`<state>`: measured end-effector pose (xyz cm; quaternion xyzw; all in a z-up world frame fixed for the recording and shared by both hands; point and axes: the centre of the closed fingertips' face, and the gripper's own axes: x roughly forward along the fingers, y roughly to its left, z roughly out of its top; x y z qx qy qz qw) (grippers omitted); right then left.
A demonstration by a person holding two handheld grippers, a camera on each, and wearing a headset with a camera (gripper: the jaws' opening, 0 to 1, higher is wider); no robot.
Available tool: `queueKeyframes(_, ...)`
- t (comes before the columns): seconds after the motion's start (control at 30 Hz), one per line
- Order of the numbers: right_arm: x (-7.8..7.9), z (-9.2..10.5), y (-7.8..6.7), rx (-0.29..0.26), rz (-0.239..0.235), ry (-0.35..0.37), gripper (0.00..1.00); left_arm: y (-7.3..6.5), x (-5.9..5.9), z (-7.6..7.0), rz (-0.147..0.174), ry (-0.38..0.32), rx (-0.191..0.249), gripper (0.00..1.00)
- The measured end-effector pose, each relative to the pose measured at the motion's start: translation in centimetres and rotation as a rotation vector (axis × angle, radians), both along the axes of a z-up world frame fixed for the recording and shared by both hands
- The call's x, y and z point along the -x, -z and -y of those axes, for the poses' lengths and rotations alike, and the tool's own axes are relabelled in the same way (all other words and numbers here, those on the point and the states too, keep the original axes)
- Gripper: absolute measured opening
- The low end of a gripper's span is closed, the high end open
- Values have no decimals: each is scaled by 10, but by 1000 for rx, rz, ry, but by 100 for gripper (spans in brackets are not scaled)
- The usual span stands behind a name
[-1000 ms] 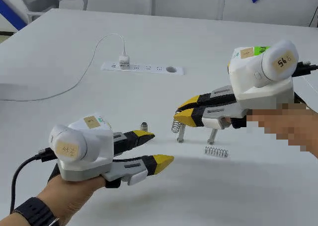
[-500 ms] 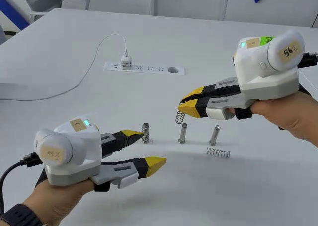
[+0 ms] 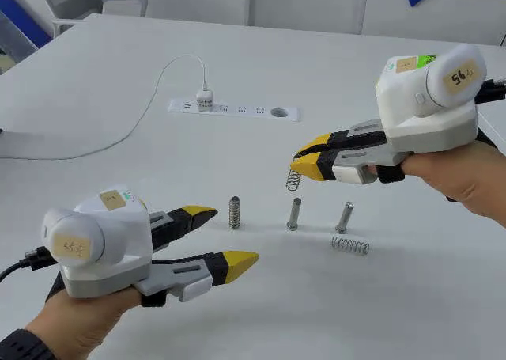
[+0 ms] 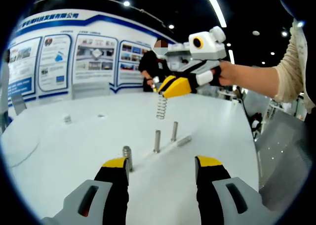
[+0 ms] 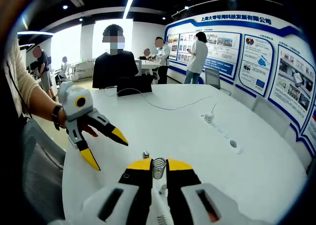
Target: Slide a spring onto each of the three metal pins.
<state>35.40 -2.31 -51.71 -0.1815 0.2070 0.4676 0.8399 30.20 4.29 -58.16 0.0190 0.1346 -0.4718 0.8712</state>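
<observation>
Head view: the right claw [image 3: 299, 161] is clamped on the top coil of the held spring [image 3: 293, 180]. The pinched end is hidden between the yellow tips. The rest hangs free, thin silvery coils, slightly tilted. It hangs above the desk [image 3: 411, 297] at 12 o'clock of the middle pin [image 3: 294, 214], apart from it. The left pin [image 3: 235, 212] already wears a spring, so its shaft is hidden by coils and just the cap shows. The middle pin and the right pin [image 3: 345, 217] stand bare. A loose spring [image 3: 349, 245] lies flat at 5 o'clock of the right pin, just beside it. The left claw [image 3: 229, 235] is spread wide and empty, at 8 o'clock of the left pin, its upper tip near the pin but apart. A power strip [image 3: 233, 108] lies well apart at 12 o'clock.

Left gripper view: its own jaws stand apart at the bottom with nothing between them. The left pin is just past the left jaw tip, partly cut off by it. The held spring dangles from the right claw at 12 o'clock of the middle pin. The loose spring is small and blurred.

Right gripper view: the held spring sits end-on between the closed yellow tips, showing as round coils. Below it a pin peeks through the jaw gap; which pin it is cannot be told. The left claw gapes at 9 o'clock.
</observation>
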Motion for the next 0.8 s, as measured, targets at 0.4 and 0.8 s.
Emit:
queueKeyframes(0.4, -8, 9, 15, 25, -24, 28, 11, 1, -3, -4, -3, -18, 1, 60)
queueKeyframes(0.8, -10, 10, 27, 36, -45, 38, 11, 3, -4, -7, -8, -29, -1, 63)
